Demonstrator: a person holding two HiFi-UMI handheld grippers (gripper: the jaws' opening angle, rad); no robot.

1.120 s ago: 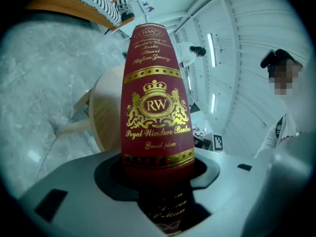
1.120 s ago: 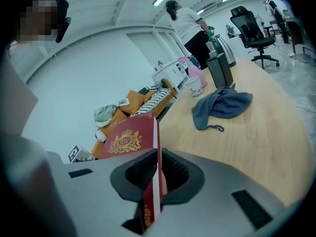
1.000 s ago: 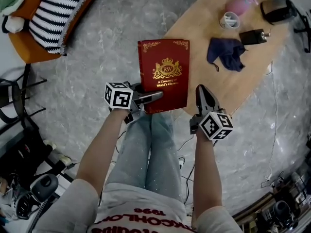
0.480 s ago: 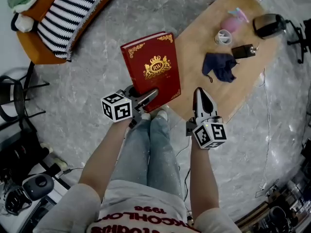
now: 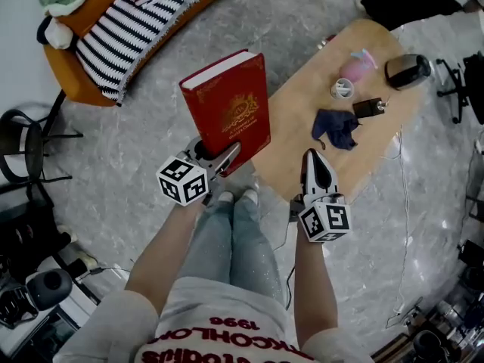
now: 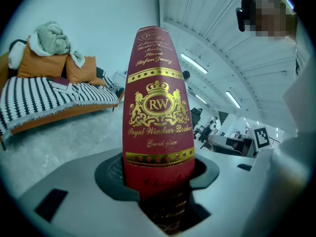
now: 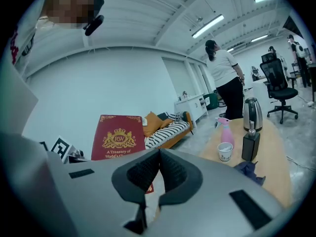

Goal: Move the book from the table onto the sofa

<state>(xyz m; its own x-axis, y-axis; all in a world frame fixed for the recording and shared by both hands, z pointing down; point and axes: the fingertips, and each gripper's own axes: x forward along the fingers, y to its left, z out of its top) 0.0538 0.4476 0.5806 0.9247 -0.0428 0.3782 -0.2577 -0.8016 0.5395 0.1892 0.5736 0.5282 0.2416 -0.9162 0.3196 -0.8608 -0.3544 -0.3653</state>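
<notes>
The book [image 5: 227,104], a red hardback with gold crest and lettering, is held clear of the table [image 5: 299,131]. It stands upright over the grey floor [image 5: 151,127] at 11 o'clock from the middle of the head view. Its front cover faces the table side.

The left gripper [image 5: 221,159] is clamped on the book at its lower end. The left gripper view shows the spine standing between the jaws, with the pads pressed against both covers [image 6: 158,179].

The right gripper [image 5: 316,163] sits at 4 o'clock from the book and apart from it, above the near end of the table. Its jaws are closed together with nothing between them [image 7: 159,174].

The sofa [image 5: 62,72] lies at 10 o'clock in the head view and carries a striped blanket [image 5: 128,29]. It is well apart from the book.

The table runs toward 2 o'clock. On it are a navy cloth [image 5: 335,127], a black bottle [image 5: 368,109], a white cup [image 5: 342,89], a pink spray bottle [image 5: 357,65] and a kettle [image 5: 407,70].
</notes>
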